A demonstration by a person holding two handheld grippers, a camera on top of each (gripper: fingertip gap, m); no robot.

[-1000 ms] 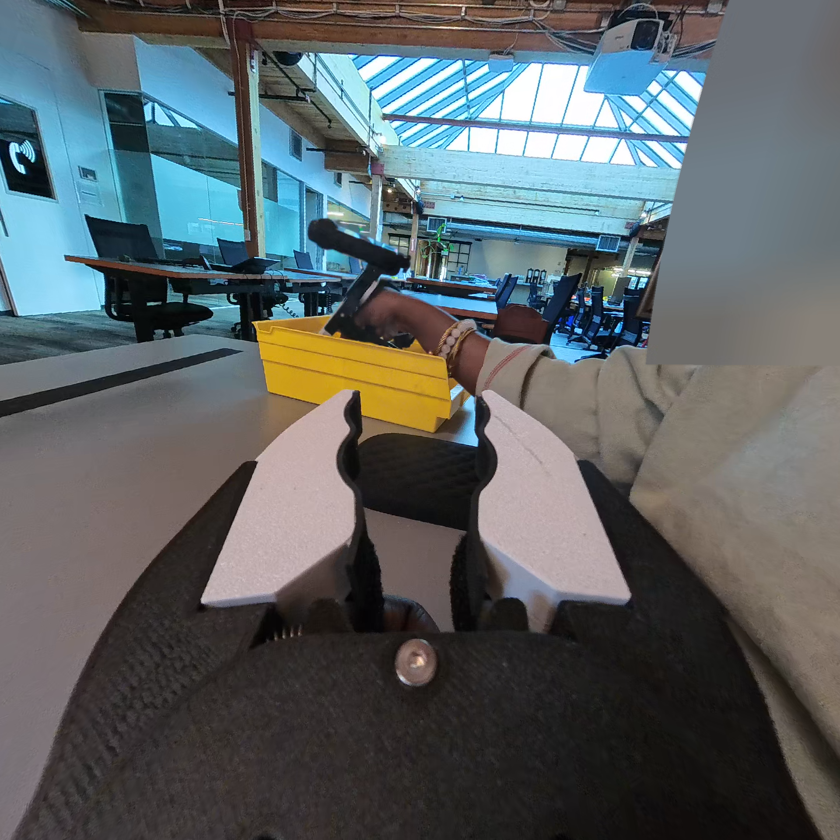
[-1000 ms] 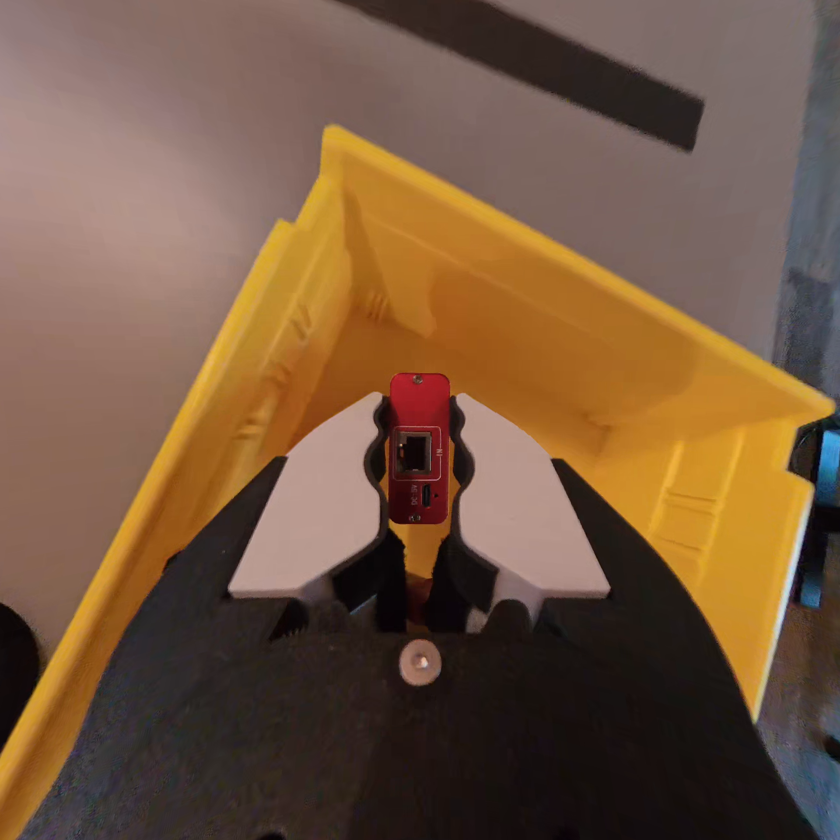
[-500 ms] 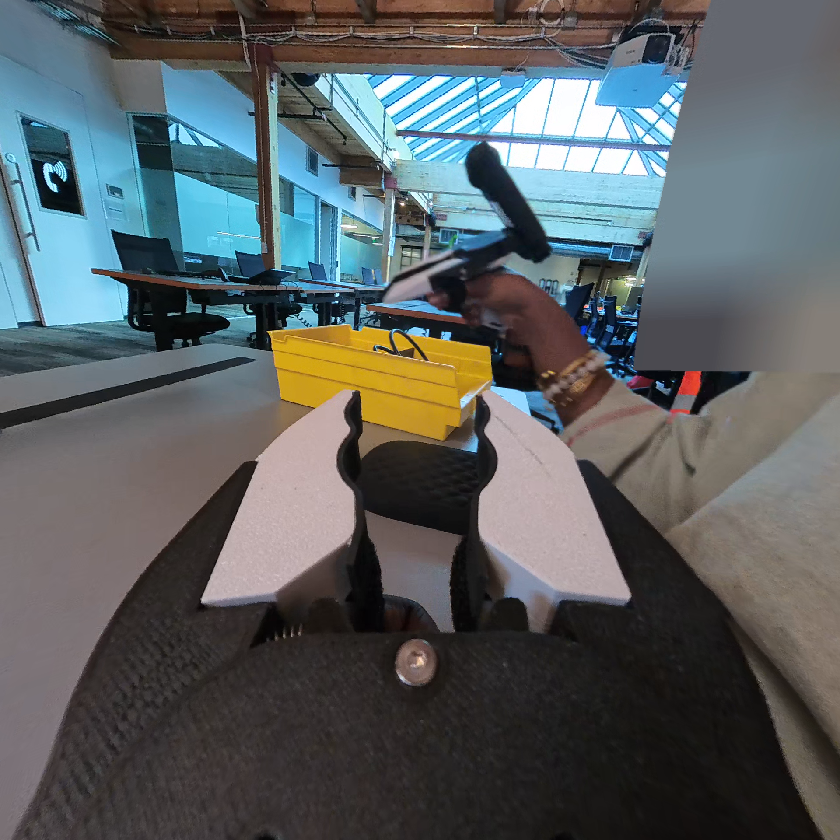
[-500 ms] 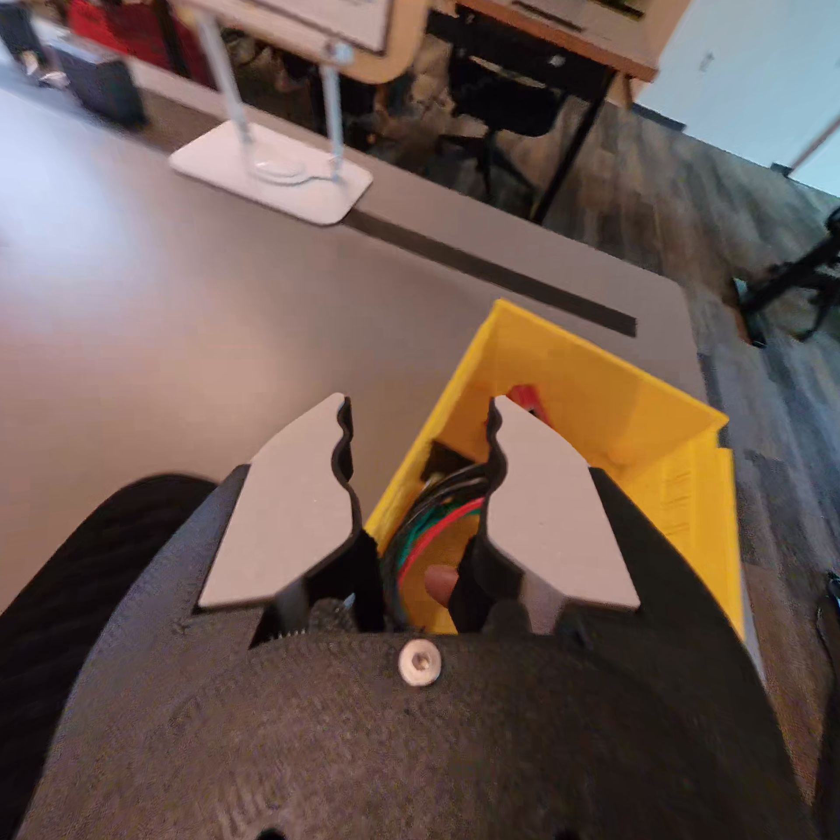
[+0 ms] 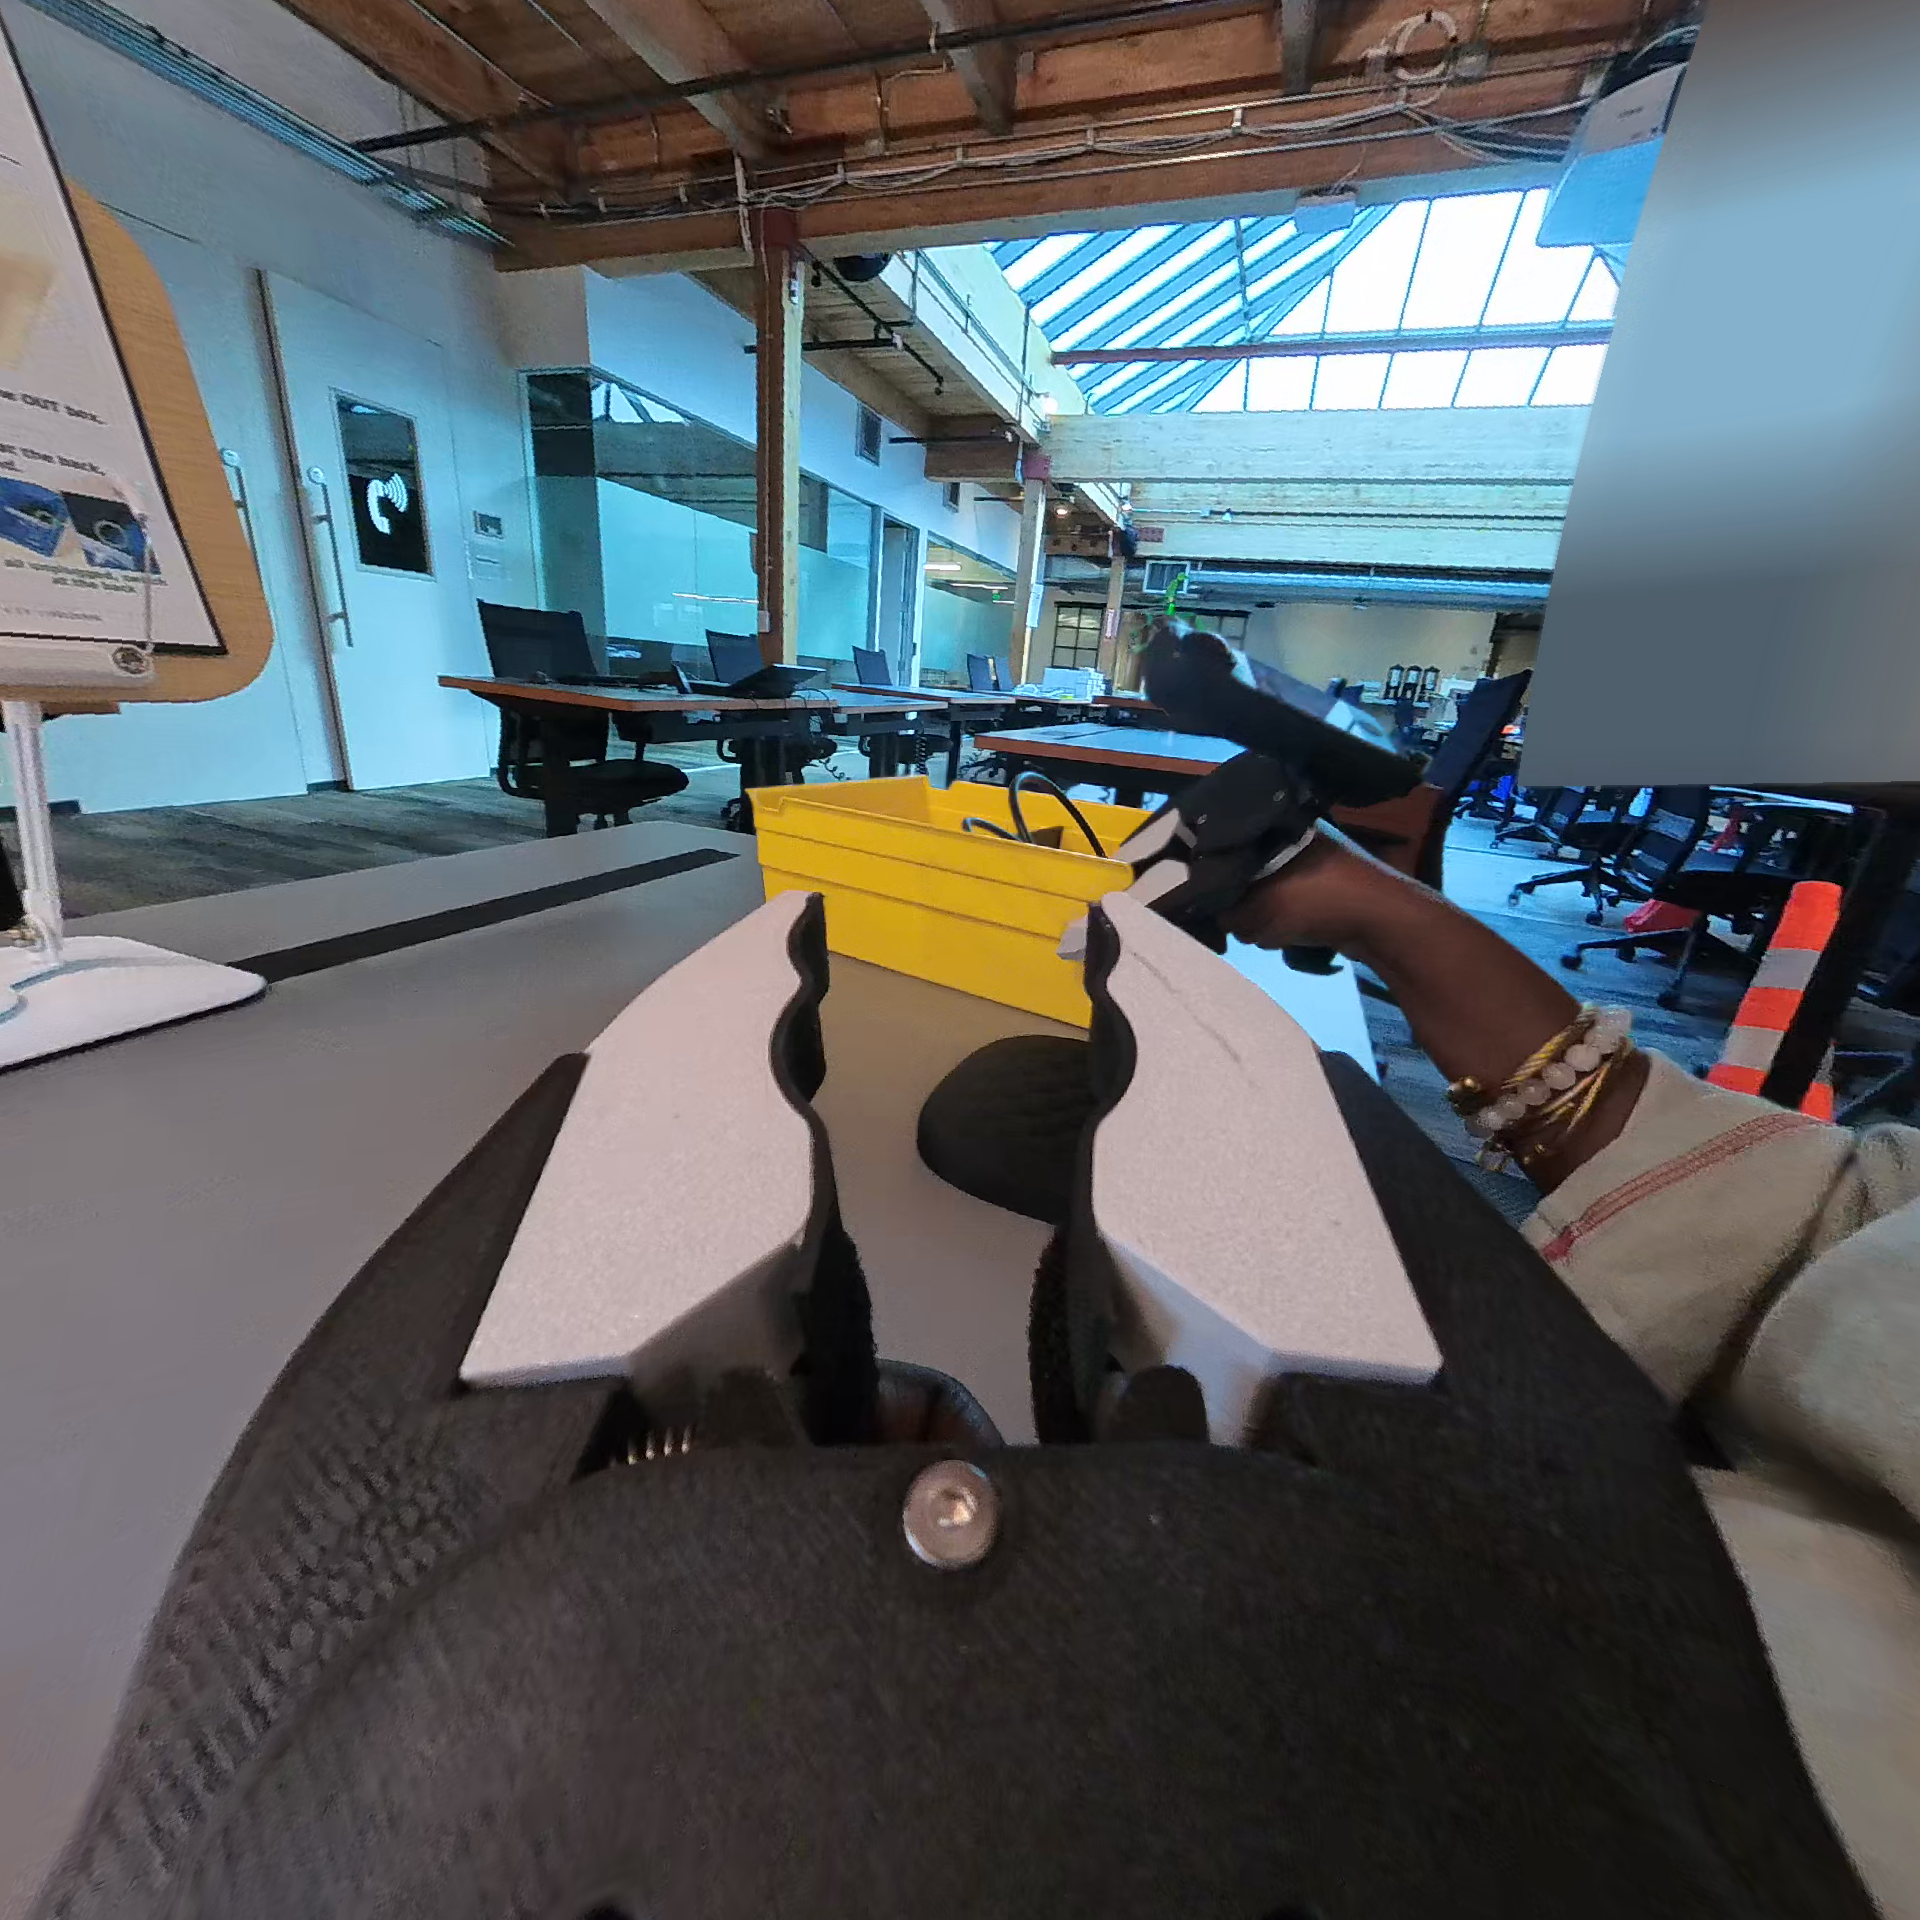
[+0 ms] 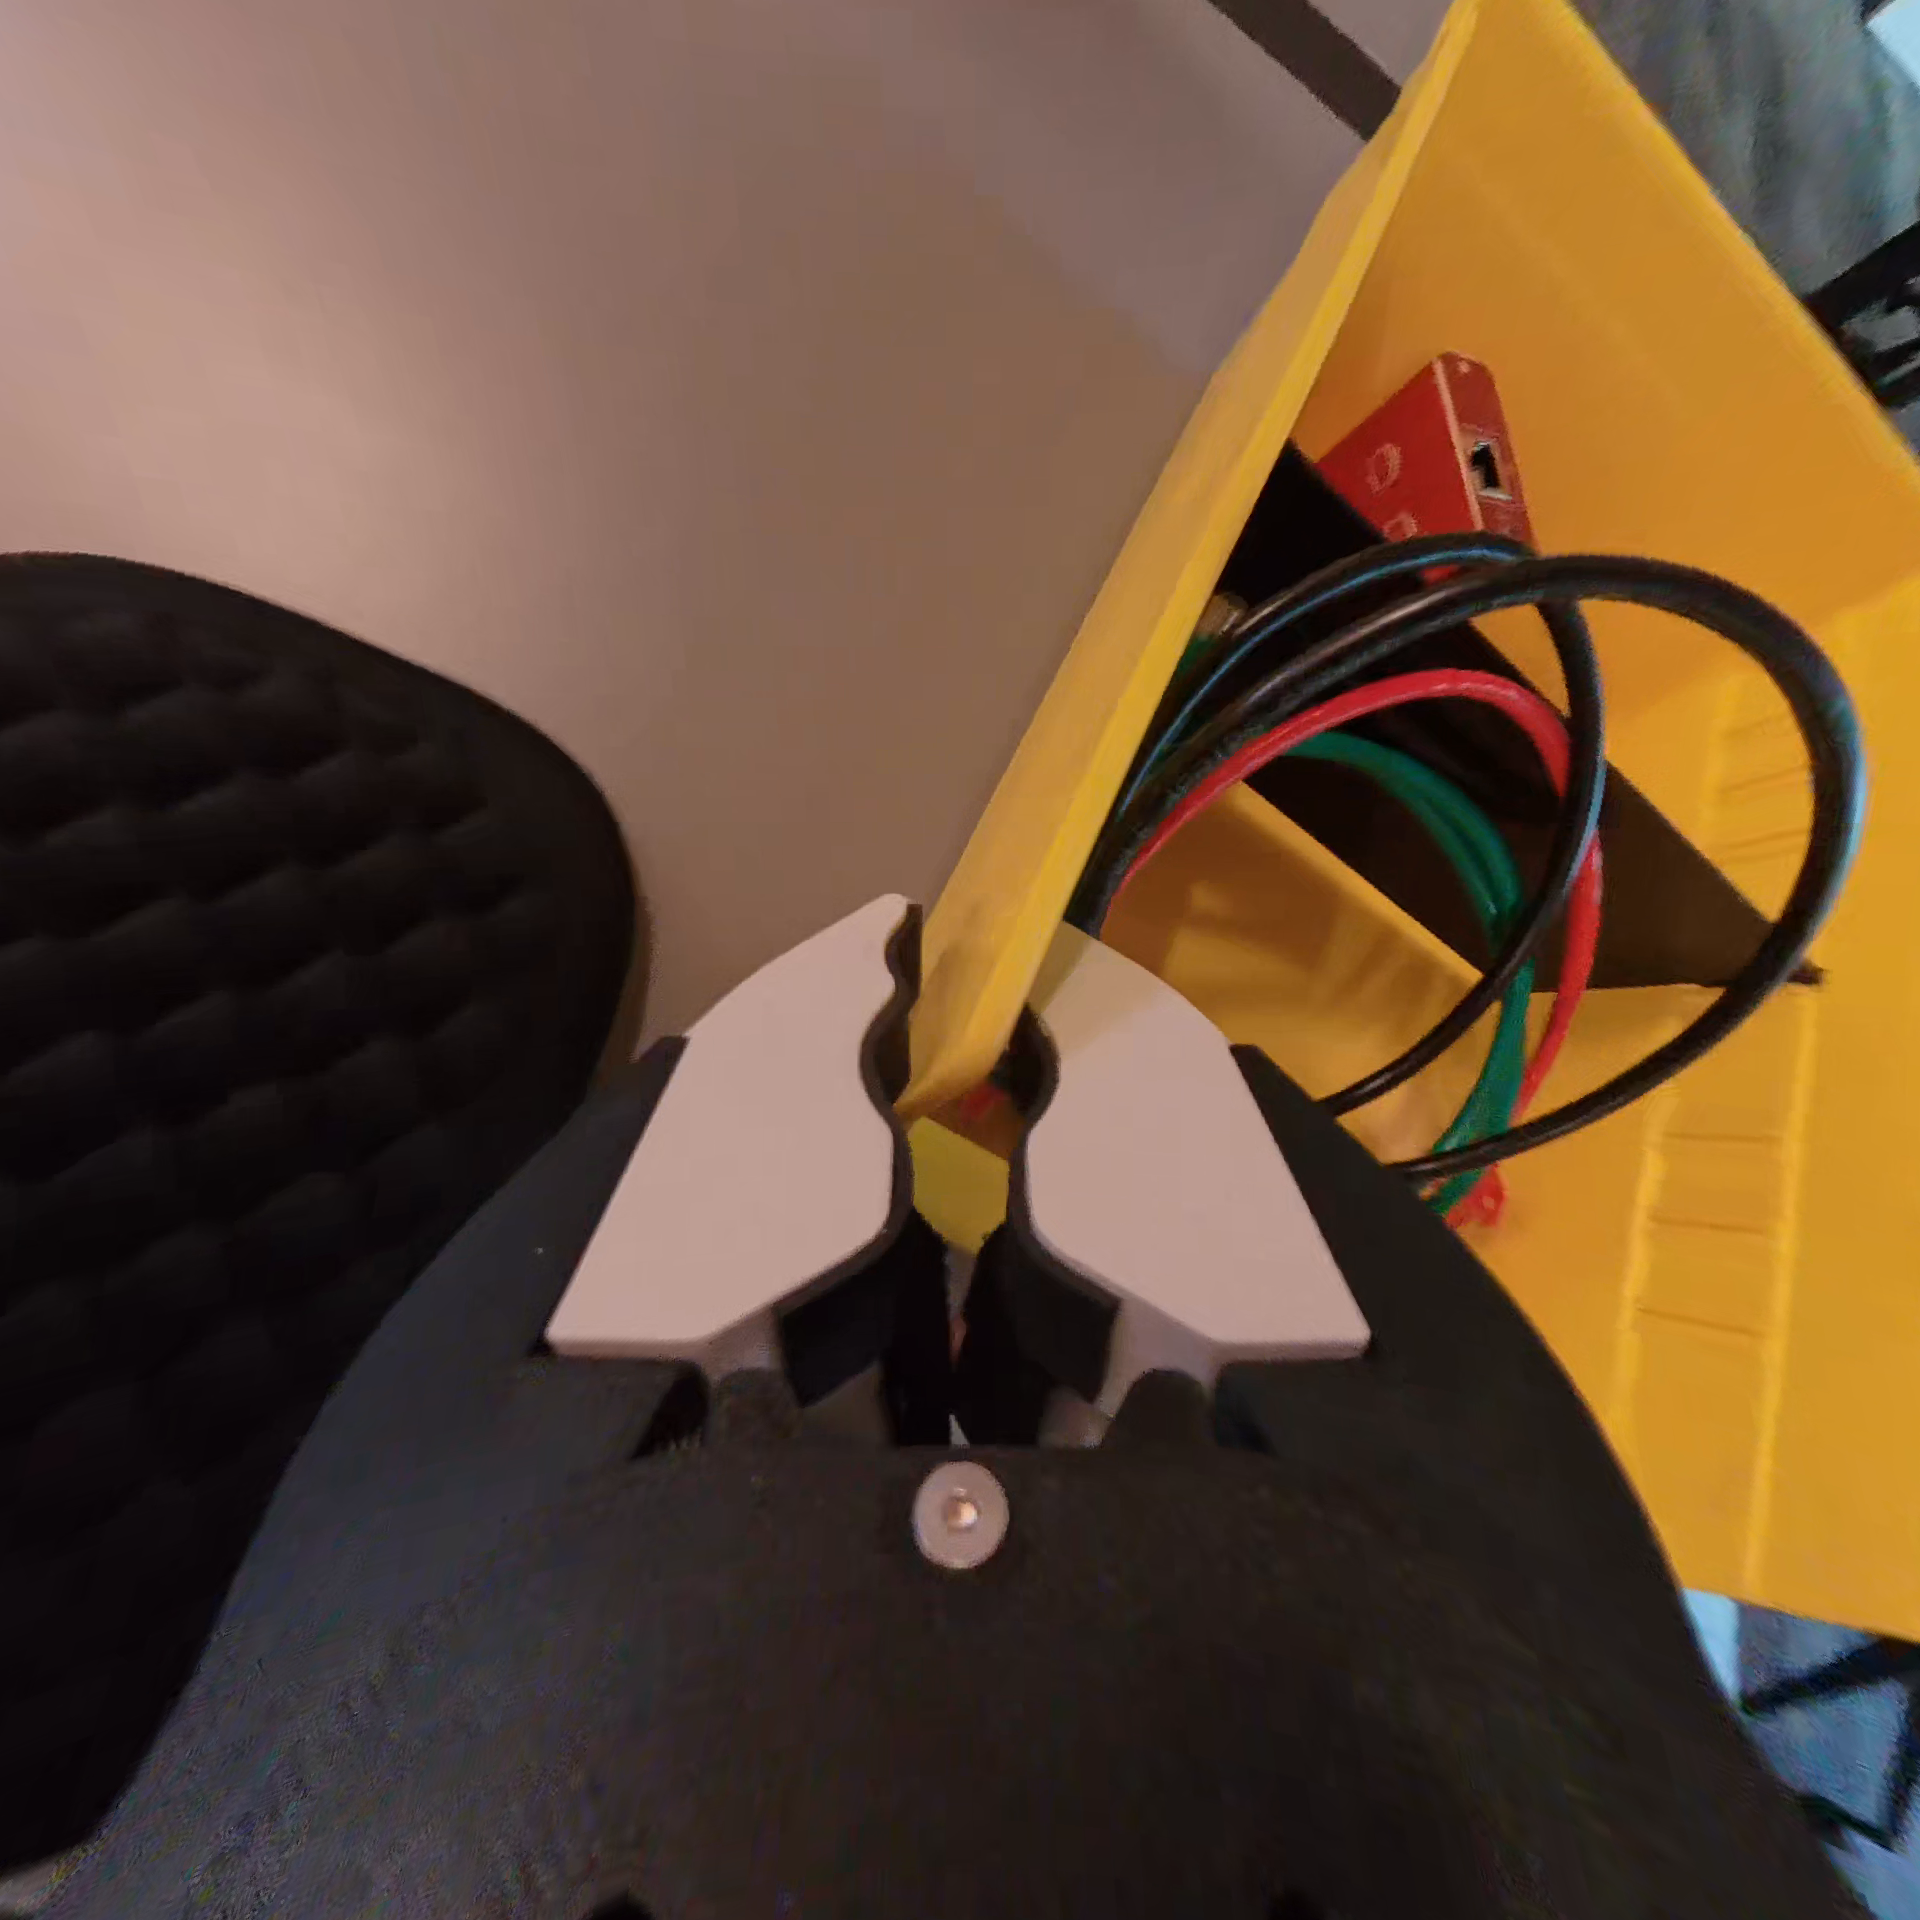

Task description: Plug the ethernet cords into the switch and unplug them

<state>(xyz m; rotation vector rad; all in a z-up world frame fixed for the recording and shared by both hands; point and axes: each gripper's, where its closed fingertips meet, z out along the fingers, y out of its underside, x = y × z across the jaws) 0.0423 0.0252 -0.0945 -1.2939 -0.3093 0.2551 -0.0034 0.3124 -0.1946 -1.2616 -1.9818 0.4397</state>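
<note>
A yellow bin (image 5: 914, 883) stands on the grey table ahead of my left gripper (image 5: 951, 914), which is open and empty just above the table. In the right wrist view the bin (image 6: 1299, 447) holds a red switch (image 6: 1423, 468) at its far end and coiled black (image 6: 1714, 644), red (image 6: 1455, 691) and green (image 6: 1455, 821) ethernet cords. My right gripper (image 6: 982, 935) is shut on the bin's near wall at a corner, one finger outside and one inside. The left wrist view shows it (image 5: 1132, 883), held by a hand, at the bin's near right corner.
A black textured pad (image 6: 260, 935) lies on the table beside the bin, also in the left wrist view (image 5: 997, 1122). A white sign stand (image 5: 94, 987) is at the table's left. An orange cone (image 5: 1787, 997) and office chairs stand on the floor beyond the table's right edge. My right fingertips sit around 30 cm from my left ones.
My right gripper let go of the red switch inside the bin, lifted out open, then came down and shut on the bin's wall. My left gripper stayed open and turned slightly.
</note>
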